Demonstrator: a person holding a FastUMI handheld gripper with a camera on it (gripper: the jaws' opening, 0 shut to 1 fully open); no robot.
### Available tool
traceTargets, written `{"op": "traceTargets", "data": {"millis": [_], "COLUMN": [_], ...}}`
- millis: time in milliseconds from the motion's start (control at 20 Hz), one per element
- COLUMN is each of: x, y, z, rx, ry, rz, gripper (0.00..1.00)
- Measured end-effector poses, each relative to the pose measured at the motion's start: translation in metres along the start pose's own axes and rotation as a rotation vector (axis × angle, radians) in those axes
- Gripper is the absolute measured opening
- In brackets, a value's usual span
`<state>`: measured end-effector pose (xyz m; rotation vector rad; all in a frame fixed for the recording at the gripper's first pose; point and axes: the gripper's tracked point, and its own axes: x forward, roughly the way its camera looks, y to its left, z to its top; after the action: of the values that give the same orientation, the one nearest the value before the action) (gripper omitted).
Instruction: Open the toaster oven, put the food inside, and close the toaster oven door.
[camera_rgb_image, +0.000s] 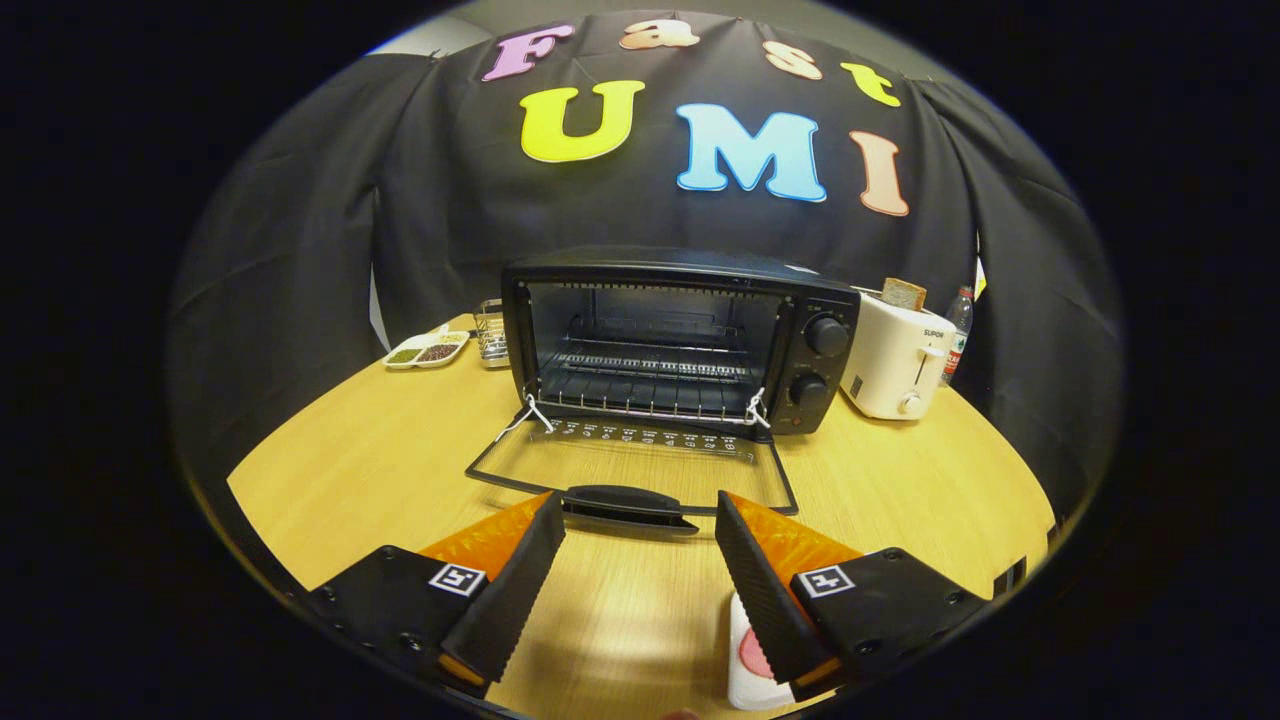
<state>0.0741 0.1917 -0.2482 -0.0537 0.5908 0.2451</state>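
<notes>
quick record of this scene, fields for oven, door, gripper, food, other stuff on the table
oven: toaster oven on the table, rack inside bare
door: door folded down flat, handle just ahead of the fingers
gripper: gripper open, holding nothing
food: white item under the right finger, partly hidden
other: white toaster with bread, bottle, seed tray

We count one toaster oven (680, 340) with two knobs (826, 336), one white toaster (893, 362) holding one bread slice (903, 293), one bottle (959, 330), one divided dish (428, 351) — and possibly one wire rack (490, 332) — on one desk (380, 450).
</notes>
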Motion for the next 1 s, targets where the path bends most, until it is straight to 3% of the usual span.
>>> {"op": "traceTargets", "data": {"millis": [500,750,1000], "x": [-0.048,-0.053,-0.046], "y": [-0.100,-0.156,-0.174], "z": [-0.007,-0.020,-0.047], "rx": [0.095,0.161,0.263], "ry": [0.126,0.270,0.449], "rz": [0.127,0.226,0.324], "gripper": [0.97,0.99,0.99]}}
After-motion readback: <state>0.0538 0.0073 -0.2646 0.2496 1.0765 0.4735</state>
